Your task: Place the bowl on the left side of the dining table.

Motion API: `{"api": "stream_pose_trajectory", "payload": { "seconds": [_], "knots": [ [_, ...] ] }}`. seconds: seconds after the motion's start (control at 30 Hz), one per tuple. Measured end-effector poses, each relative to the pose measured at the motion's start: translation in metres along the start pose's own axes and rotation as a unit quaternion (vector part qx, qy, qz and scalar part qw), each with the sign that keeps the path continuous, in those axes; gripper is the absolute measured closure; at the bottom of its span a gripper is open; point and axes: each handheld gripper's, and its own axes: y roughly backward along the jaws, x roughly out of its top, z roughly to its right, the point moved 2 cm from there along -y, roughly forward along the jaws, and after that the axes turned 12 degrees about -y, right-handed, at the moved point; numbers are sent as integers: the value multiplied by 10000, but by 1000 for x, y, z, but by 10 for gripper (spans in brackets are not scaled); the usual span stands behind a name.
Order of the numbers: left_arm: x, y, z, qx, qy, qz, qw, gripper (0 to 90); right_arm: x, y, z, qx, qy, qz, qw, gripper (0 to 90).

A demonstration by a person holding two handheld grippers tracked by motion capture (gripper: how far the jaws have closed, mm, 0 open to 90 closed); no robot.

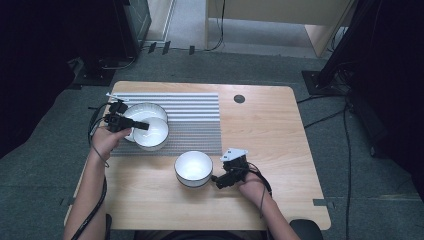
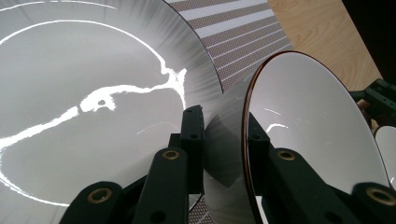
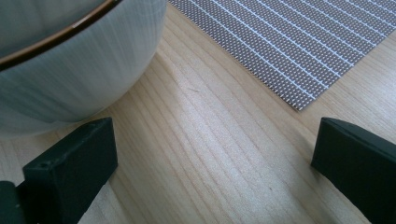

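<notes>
Left tool [image 1: 141,125] is clamped on the rim of the tilted bowl [image 1: 152,134], one jaw inside and one outside, and that bowl leans against the second bowl [image 1: 145,111] on the striped mat [image 1: 195,125]. Right tool [image 1: 218,181] sits with its jaws wide apart and nothing between them, low over the table [image 1: 270,130], just beside the third bowl [image 1: 193,168], which stands upright on bare wood near the mat's edge

A striped mat [image 1: 190,122] lies on the wooden table [image 1: 265,130] (grey floor beyond).
</notes>
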Motion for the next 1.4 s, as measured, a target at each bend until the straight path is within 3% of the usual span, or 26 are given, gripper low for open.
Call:
{"api": "stream_pose_trajectory", "payload": {
  "seconds": [0.63, 0.83, 1.4],
  "knots": [
    [-3, 11, -24, 405, 347, 196, 9984, 764, -1, 1, -1, -34, -45, 6, 10000, 0],
    [-4, 10, -31, 347, 456, 214, 9981, 768, -1, 1, -1, -45, -58, 8, 10000, 0],
    [2, 4, -47, 543, 616, 235, 9963, 768, -1, 1, -1, -47, -61, 9, 10000, 0]
  ]
}}
